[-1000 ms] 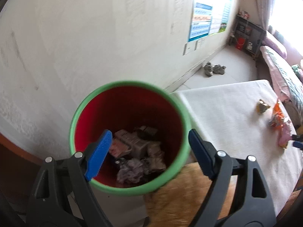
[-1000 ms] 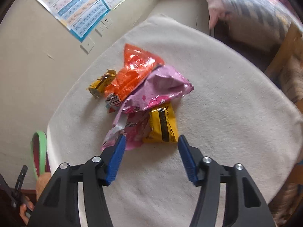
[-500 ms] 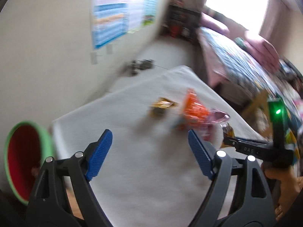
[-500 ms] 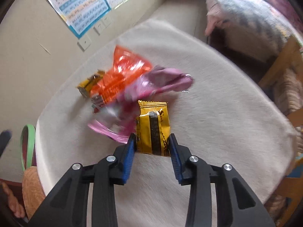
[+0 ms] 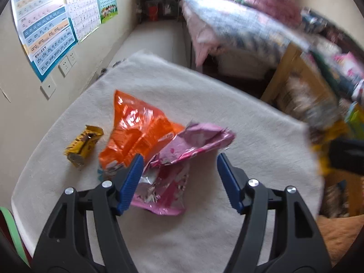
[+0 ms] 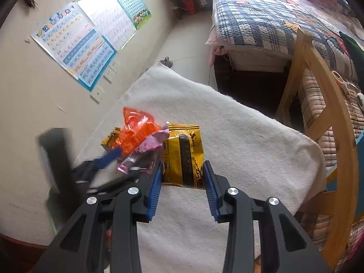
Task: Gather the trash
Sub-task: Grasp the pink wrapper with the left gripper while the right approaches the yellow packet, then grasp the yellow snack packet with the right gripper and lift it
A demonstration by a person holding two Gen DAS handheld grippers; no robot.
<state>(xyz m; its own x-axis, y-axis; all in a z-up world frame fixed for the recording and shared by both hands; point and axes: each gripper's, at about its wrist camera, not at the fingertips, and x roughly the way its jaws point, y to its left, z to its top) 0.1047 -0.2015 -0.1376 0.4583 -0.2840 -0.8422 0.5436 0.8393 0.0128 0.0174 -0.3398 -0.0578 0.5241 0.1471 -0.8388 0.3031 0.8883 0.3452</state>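
Note:
My right gripper (image 6: 183, 183) is shut on a yellow snack packet (image 6: 183, 152) and holds it lifted above the white-clothed table (image 6: 238, 125). My left gripper (image 5: 179, 179) is open, its fingers on either side of a crumpled pink wrapper (image 5: 175, 166) lying on the table (image 5: 216, 104). An orange wrapper (image 5: 138, 132) lies partly under the pink one, and a small yellow wrapper (image 5: 83, 144) lies to the left. In the right wrist view the left gripper (image 6: 109, 159) appears blurred beside the orange wrapper (image 6: 138, 127).
The green rim of the trash bin (image 5: 10, 229) shows at the lower left, off the table's edge. A wall with posters (image 5: 45, 29) runs along the left. A bed (image 6: 268, 16) and a wooden chair (image 6: 323, 104) stand on the right.
My left gripper swung from the red trash bin over to the wrappers on the table. My right gripper closed on the yellow packet and lifted it off the table.

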